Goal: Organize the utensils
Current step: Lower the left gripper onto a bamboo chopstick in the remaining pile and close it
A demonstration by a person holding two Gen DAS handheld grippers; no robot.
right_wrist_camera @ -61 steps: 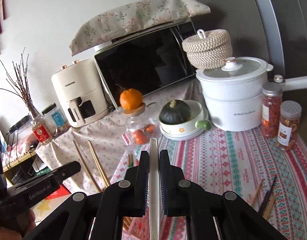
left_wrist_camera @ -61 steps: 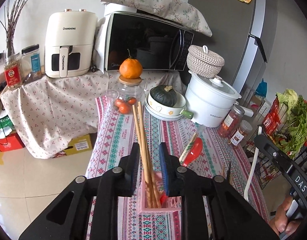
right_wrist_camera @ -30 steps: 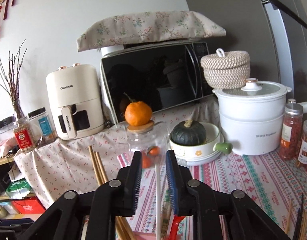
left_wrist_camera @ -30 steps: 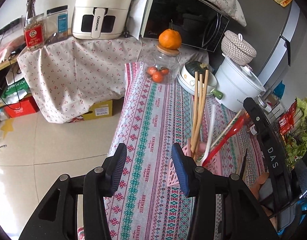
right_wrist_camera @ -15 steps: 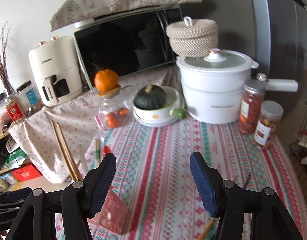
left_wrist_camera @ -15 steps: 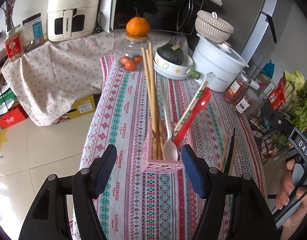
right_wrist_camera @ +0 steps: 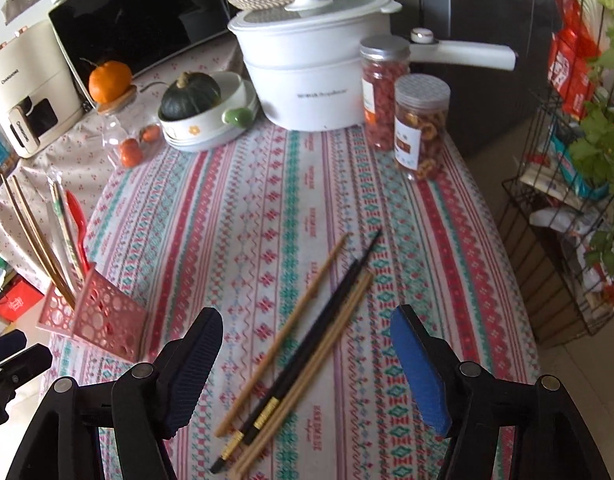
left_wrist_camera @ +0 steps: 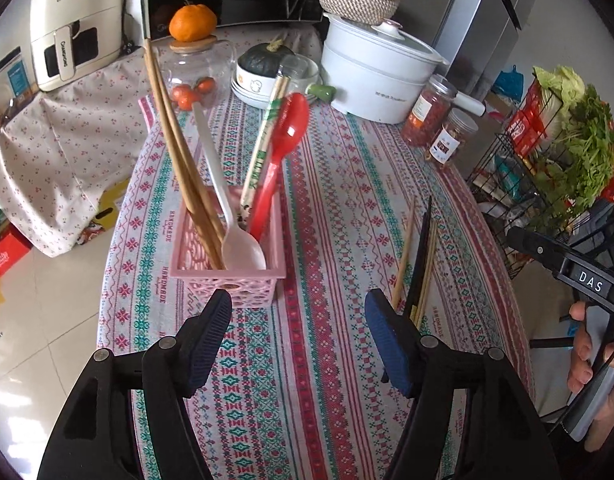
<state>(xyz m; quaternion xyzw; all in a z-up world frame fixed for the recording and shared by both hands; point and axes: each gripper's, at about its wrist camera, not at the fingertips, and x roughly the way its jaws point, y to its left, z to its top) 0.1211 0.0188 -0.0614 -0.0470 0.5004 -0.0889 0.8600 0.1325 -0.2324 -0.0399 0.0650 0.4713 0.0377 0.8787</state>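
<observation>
The right gripper (right_wrist_camera: 305, 364) hangs wide open and empty directly over the loose wooden and black chopsticks (right_wrist_camera: 303, 344), which lie near the tablecloth's near right edge, long axis running away and rightward between the jaws. The left gripper (left_wrist_camera: 297, 338), equally spread and empty, is farther off. Its view alone shows inside the pink perforated plastic basket (left_wrist_camera: 231, 276): white plastic spoon (left_wrist_camera: 231, 216), red spoon (left_wrist_camera: 281, 160), upright chopsticks. The loose sticks number perhaps five; overlap blurs the count.

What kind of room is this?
Most likely a home kitchen: a microwave and air fryer stand behind the table, with a white cooking pot on it.
</observation>
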